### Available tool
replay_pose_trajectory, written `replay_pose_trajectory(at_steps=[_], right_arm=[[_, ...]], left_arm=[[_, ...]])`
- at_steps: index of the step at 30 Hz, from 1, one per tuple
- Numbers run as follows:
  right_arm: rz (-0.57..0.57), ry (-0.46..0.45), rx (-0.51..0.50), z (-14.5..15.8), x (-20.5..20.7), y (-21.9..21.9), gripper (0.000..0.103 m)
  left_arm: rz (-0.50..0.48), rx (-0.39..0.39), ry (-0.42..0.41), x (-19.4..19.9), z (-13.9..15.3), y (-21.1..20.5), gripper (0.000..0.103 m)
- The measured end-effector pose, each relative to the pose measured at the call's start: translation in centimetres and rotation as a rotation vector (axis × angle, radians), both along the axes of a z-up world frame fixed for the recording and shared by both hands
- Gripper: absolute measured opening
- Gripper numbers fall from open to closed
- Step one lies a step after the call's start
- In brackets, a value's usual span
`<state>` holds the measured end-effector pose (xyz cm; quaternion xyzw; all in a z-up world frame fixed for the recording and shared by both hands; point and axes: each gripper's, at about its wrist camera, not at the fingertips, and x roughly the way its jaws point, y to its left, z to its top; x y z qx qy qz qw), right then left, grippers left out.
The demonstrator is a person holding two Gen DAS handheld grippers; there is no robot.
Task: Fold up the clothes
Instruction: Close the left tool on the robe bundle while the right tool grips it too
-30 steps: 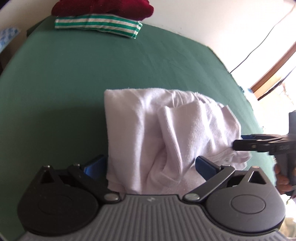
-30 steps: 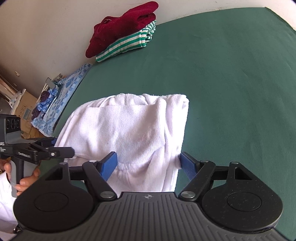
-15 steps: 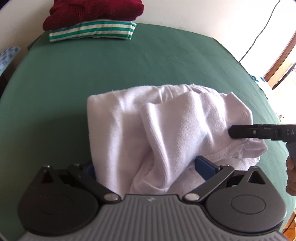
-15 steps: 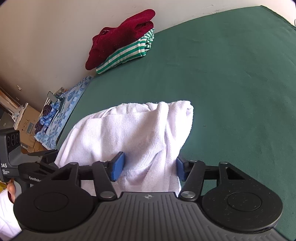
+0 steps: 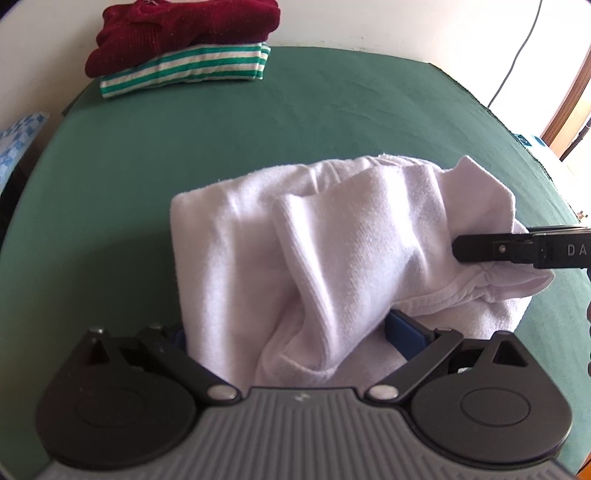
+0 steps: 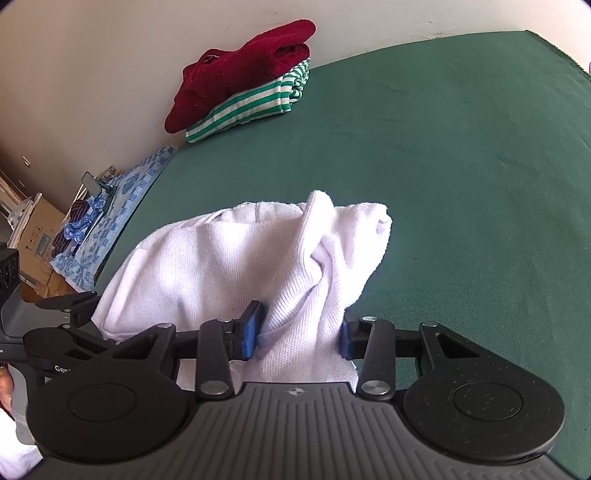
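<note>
**Both grippers closing in on the white garment**

At the centre of both wrist views, on the green tabletop (image 5: 332, 118), lies the white garment (image 5: 332, 240), bunched and part-folded, with a ribbed band running down its middle. The right gripper (image 6: 297, 330) is closing: its blue pads (image 6: 251, 328) have a thick gather of cloth between them and look to be just biting in. The left gripper (image 5: 291, 336) sits at the bottom of its view with jaws wide, cloth lying between them; its near pad is buried under fabric, so a true pinch is not evident. In the upper left of both frames waits the finished stack: a red sweater (image 5: 184, 33) on a green-striped top (image 5: 184, 70). To do this well, I reckon, each gripper wants one clean edge, not a wad. Both should clamp before lifting, rise level together, keep the cloth taut, then lay it over squarely.
</note>
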<state>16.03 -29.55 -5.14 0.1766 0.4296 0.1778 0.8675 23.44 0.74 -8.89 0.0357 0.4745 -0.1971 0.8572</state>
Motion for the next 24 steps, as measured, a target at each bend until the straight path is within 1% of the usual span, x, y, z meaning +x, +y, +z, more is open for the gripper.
replay_pose_trajectory(at_steps=[4, 8, 12, 15, 19, 24], right_arm=[[0.002, -0.006, -0.001, 0.0, 0.0, 0.0, 0.043], [0.011, -0.018, -0.014, 0.0, -0.1, 0.2, 0.043], [0.014, -0.023, -0.023, 0.0, -0.2, 0.3, 0.044], [0.017, -0.023, -0.017, 0.1, -0.2, 0.2, 0.045], [0.013, -0.023, -0.007, 0.1, -0.3, 0.1, 0.046], [-0.018, -0.029, 0.038, -0.1, -0.7, -0.3, 0.047]], left_arm=[[0.005, -0.020, 0.009, 0.2, 0.1, 0.2, 0.097], [0.003, -0.028, 0.022, 0.4, 0.1, 0.1, 0.100], [0.005, -0.046, 0.027, 0.4, 0.2, 0.3, 0.100], [0.012, -0.088, 0.030, 0.4, 0.2, 1.0, 0.100], [0.023, -0.163, 0.048, 0.5, 0.2, 2.3, 0.101], [0.046, -0.204, 0.041, 0.2, 0.2, 2.8, 0.099]])
